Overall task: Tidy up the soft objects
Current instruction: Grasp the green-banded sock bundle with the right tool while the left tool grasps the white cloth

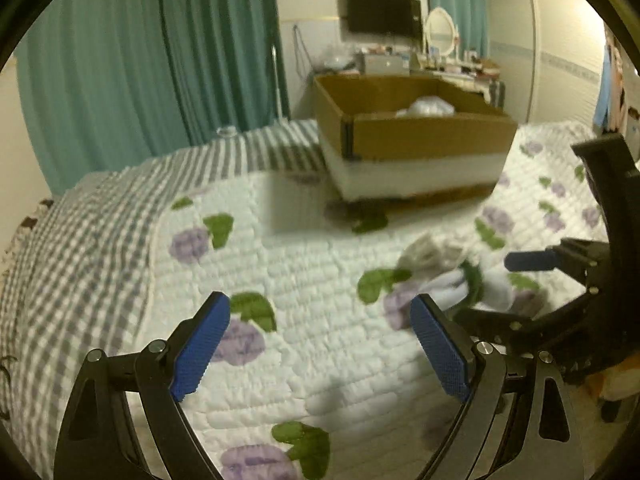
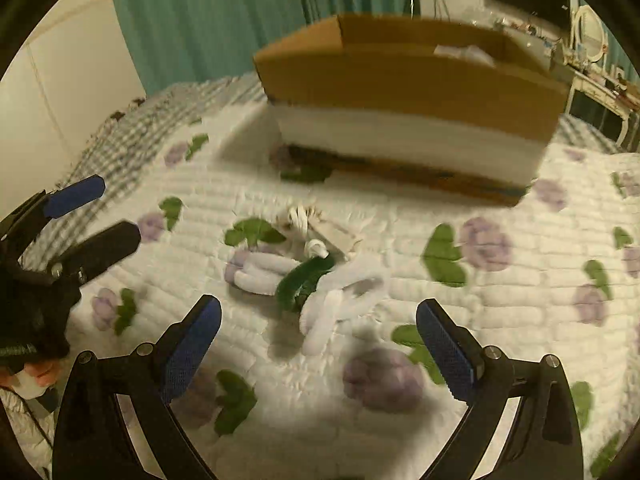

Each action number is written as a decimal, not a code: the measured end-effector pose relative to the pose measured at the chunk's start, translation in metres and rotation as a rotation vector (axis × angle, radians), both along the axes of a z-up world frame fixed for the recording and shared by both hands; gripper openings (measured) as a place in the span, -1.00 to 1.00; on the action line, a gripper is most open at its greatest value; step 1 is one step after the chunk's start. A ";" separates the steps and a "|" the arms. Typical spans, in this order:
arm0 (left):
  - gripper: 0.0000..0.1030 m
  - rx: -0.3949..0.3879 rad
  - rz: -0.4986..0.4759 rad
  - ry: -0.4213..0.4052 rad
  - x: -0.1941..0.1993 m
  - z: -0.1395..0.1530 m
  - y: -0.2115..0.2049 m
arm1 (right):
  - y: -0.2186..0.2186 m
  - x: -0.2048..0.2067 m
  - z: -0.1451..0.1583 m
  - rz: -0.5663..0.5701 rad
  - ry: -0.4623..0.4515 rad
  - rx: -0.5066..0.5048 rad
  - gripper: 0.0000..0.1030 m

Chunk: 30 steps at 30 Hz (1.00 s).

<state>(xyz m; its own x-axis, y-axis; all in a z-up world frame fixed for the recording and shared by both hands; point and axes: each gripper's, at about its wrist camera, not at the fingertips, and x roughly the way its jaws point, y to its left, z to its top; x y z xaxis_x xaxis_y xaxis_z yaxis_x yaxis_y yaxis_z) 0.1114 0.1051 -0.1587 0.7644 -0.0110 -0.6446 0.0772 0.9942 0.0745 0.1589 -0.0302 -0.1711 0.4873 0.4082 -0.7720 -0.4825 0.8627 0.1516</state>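
A soft toy of white plush loops and a dark green piece [image 2: 304, 276] lies on the floral quilt [image 2: 500, 300], with a paper tag [image 2: 336, 236] at its far end. My right gripper [image 2: 320, 320] hovers just above it, open, the toy ahead between the blue pads and untouched. In the left wrist view the toy [image 1: 452, 280] sits to the right of my left gripper [image 1: 320, 344], which is open over bare quilt [image 1: 300, 248]. Each gripper also shows in the other's view: the right gripper [image 1: 486, 286] straddling the toy, the left gripper [image 2: 118, 210] at the far left.
An open cardboard box [image 1: 432, 136] [image 2: 400, 80] stands on the bed beyond the toy, with a white bundle [image 1: 428, 106] inside. A grey gingham sheet [image 1: 80, 240] covers the bed's left side. Teal curtains [image 1: 140, 60], a dresser with an oval mirror [image 1: 440, 28] and a wall TV [image 1: 384, 12] lie behind.
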 end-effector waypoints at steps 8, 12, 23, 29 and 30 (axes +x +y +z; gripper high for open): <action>0.80 0.049 -0.033 0.033 0.011 -0.018 -0.006 | 0.015 0.026 -0.024 0.016 0.054 -0.017 0.75; 0.80 0.055 -0.057 0.021 0.006 -0.016 -0.012 | 0.010 0.024 -0.022 -0.018 0.037 -0.041 0.13; 0.80 -0.028 -0.043 0.042 -0.003 -0.003 -0.027 | -0.033 -0.012 0.013 -0.018 -0.027 -0.024 -0.11; 0.80 -0.083 -0.044 0.078 0.011 -0.004 -0.057 | -0.077 -0.003 0.043 -0.106 -0.077 -0.018 -0.11; 0.80 -0.093 -0.043 0.093 0.018 -0.007 -0.064 | -0.084 0.001 0.045 -0.119 -0.080 -0.008 -0.11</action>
<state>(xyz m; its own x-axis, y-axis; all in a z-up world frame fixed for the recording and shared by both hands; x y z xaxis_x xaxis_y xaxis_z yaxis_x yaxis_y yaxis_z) 0.1292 0.0409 -0.1661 0.6990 -0.1056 -0.7073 0.1223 0.9921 -0.0273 0.1596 -0.1137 -0.1260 0.5922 0.3378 -0.7316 -0.3871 0.9155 0.1093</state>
